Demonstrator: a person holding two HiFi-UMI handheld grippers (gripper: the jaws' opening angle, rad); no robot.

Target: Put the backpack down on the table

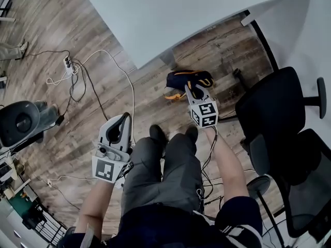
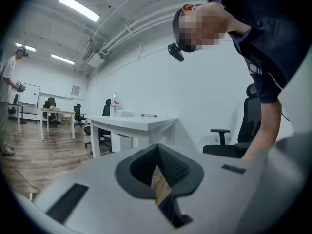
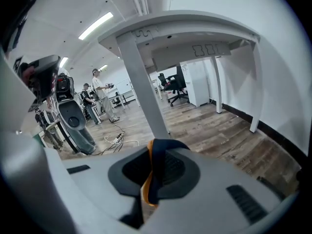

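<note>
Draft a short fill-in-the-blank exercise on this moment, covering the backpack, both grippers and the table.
1. The right gripper is shut on the ____ of the dark blue fabric backpack with orange trim.
2. In the head view the backpack shows against the wooden ____, not on the white table.
3. The left gripper has its jaws together and holds ____.
Missing words: strap; floor; nothing.

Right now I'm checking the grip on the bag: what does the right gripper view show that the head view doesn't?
Only the right gripper view: the right hand-held gripper shut on a navy-and-orange strap, and the table from underneath. Only the head view: the whole backpack, the left hand-held gripper, the person's legs. Both: the white table, wood floor, a power strip with cables.
</note>
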